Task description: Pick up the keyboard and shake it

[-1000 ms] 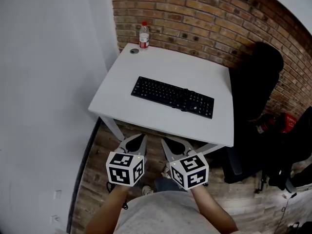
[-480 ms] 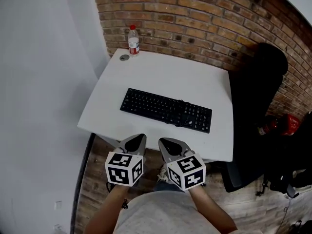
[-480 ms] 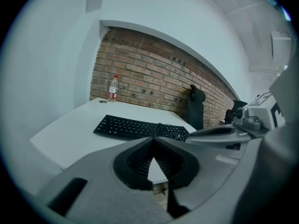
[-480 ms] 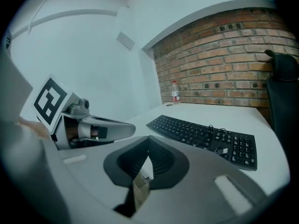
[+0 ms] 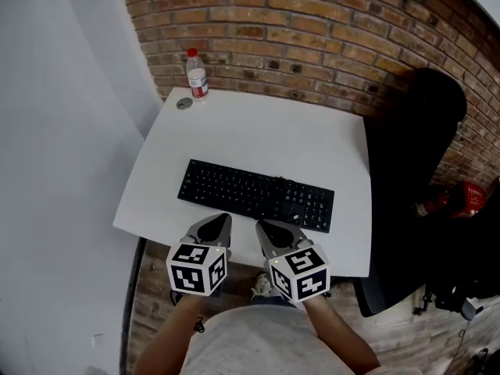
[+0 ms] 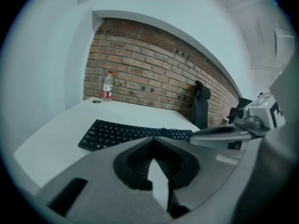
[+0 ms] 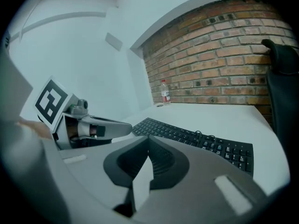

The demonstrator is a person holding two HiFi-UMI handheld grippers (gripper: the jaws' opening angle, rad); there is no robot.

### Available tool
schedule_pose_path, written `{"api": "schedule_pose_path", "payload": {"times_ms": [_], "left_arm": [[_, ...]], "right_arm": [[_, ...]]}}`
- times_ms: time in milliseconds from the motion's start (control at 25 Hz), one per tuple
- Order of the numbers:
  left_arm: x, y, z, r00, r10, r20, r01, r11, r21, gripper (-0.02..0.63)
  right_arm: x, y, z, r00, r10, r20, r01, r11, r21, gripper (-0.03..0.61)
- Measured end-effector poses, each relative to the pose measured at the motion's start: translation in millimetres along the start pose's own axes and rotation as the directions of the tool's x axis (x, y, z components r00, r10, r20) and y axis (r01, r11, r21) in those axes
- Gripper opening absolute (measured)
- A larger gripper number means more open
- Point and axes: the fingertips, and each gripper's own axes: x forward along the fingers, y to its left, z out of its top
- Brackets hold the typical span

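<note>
In the last sec I'd brought both claws up to the surface [image 5: 273,139]. The keyboard [image 5: 254,195], flat near its front edge, now sat just ahead of them, closer than before. The left claw [image 5: 221,220] & right claw [image 5: 263,226] were pinched together, empty, w/ no contact yet, so pickup hadn't started.

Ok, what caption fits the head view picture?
Left gripper and right gripper, both shut, just short of the black keyboard on the white table.
</note>
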Motion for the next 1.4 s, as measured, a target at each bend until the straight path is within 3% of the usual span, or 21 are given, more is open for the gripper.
{"api": "schedule_pose_path", "payload": {"times_ms": [360,640,1000,1400], "left_arm": [[43,3,13,0.999,-0.015,-0.035,0.016,1.000,0.018,-0.005],[61,26,18,0.997,-0.036,-0.072,0.037,0.999,0.025,-0.003],[79,82,27,0.989,-0.079,-0.122,0.085,0.995,0.046,0.097],[92,159,42,0.986,-0.038,-0.165,0.052,0.996,0.079,0.251]], "right_arm": [[5,-65,10,0.999,-0.037,0.011,0.036,0.998,0.056,0.011],[3,-109,6,0.992,-0.126,-0.004,0.126,0.987,0.100,0.012],[0,-160,-7,0.949,-0.311,-0.054,0.315,0.937,0.153,0.014],[-9,-198,-18,0.891,-0.438,-0.119,0.452,0.877,0.162,0.113]]}}
